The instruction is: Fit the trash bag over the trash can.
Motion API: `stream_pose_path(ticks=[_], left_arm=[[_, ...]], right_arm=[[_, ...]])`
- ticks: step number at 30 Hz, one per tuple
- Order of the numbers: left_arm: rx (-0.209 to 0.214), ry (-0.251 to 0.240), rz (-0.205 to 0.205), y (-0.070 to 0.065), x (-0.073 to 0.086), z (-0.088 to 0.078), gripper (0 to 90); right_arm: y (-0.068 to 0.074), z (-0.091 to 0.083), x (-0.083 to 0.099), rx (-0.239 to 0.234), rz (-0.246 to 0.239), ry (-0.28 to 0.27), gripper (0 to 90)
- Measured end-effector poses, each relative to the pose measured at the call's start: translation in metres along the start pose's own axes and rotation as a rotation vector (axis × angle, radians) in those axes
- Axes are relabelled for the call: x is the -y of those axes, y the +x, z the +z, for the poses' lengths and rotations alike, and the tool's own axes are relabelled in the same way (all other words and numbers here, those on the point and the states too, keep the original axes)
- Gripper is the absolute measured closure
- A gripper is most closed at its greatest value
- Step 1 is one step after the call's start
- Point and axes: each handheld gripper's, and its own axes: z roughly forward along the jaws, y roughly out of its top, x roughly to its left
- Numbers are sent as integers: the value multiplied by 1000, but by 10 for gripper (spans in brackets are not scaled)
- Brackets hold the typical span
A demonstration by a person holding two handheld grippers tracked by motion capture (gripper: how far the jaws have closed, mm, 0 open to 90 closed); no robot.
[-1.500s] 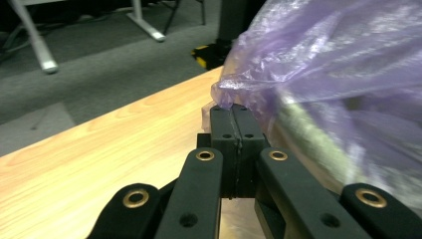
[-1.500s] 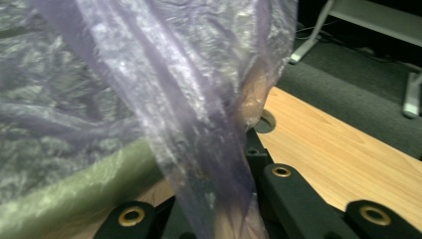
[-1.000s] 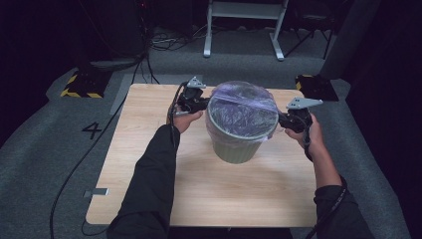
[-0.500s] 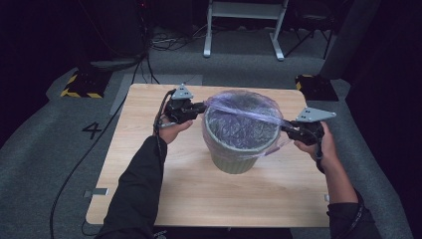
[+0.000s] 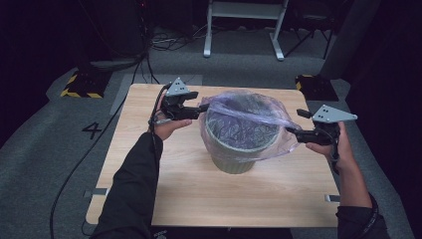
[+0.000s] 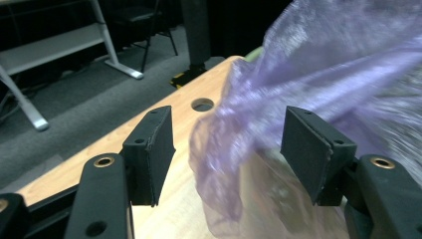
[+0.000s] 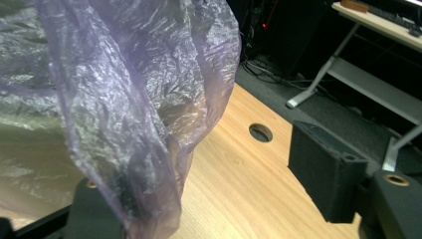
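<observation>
Left hand: we hold the left gripper level at the bin's far-left rim, forearm reaching up the table; its jaws, just opening, stand apart with the purple bag loose between them.
Right hand: the right gripper points in from the right edge, jaws just opening, released.
Bin: the green bin stands mid-table.
Hidden: in the right gripper view the bag film drapes over one jaw.

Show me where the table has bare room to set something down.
The near strip of table between the bin and the front edge is bare, flanked by the two forearms. The far left corner behind the left hand-held gripper is also free. The middle is crowded: the bag spreads over the bin towards both grippers.
</observation>
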Motion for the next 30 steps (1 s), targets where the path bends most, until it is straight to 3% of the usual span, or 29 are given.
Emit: stream_pose_path(ticks=[3,6,7,9,12,14,16,24,30], left_arm=[[6,15,2,4,-4,6,503],[21,33,30,4,-8,12,648],[22,43,40,3,-9,15,694],[18,63,60,2,-11,20,793],[4,73,52,5,-14,27,887],[-17,83,53,8,-15,32,896],[-30,98,42,11,-16,38,897],[-66,131,-24,26,-13,63,898],[-61,171,-66,32,-7,83,899]], right_arm=[[1,1,-4,-11,-3,-41,320],[3,3,-8,-27,-24,-61,410],[4,4,-10,-25,-36,-70,446],[4,5,-12,-44,-45,-91,617],[1,7,-16,-70,-15,-133,801],[-2,12,-19,-54,12,-126,858],[-7,17,-20,-73,68,-129,877],[-28,54,-8,-27,266,32,900],[-33,75,4,-15,338,134,900]])
